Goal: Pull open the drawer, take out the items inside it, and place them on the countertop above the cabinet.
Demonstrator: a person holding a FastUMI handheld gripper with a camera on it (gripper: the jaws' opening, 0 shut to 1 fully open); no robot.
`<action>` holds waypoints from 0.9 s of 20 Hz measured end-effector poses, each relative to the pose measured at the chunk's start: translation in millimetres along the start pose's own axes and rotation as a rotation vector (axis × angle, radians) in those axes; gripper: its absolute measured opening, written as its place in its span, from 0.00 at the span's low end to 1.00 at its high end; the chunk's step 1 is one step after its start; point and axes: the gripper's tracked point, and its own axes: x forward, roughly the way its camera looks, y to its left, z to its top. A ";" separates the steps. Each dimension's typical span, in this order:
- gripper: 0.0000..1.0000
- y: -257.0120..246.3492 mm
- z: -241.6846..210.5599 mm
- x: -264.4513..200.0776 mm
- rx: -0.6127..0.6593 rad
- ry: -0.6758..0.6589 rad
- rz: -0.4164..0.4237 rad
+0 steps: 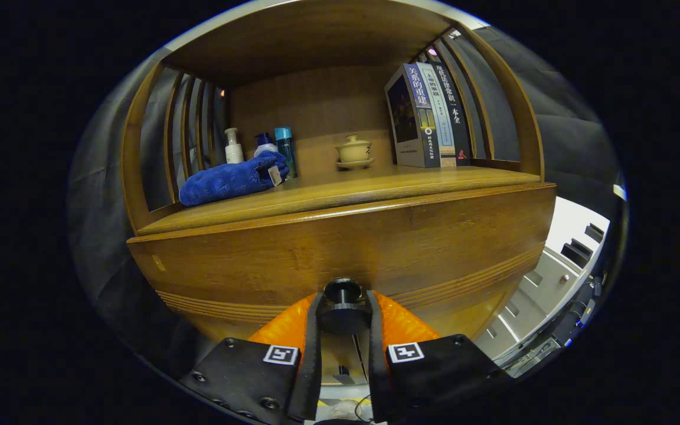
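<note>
A wooden cabinet fills the view, with its drawer front [340, 248] just ahead of me. A round dark knob [343, 304] sticks out of the drawer front's lower middle. My gripper [343, 307] holds that knob between its two fingers, one pressing on each side. Above the drawer runs the wooden countertop [375, 183], inside an open shelf with slatted sides. The drawer's inside is hidden.
On the countertop lie a blue fluffy towel [231, 180] at the left, several small bottles [260, 147] behind it, a lidded cup on a saucer [353, 152] in the middle, and several upright books [428, 118] at the right. White furniture [552, 277] stands beyond the cabinet's right side.
</note>
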 end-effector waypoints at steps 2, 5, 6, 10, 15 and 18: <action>0.42 1.6 -2.9 -12.0 -0.009 -0.002 -0.005; 0.42 -1.2 -8.5 -33.1 -0.030 -0.004 -0.006; 0.42 -1.4 -10.9 -41.5 -0.038 -0.004 -0.010; 0.42 -2.8 -15.7 -64.3 -0.050 0.001 -0.022; 0.42 -4.0 -24.3 -94.4 -0.070 0.010 -0.026; 0.41 -5.7 -34.6 -115.8 -0.074 0.029 -0.030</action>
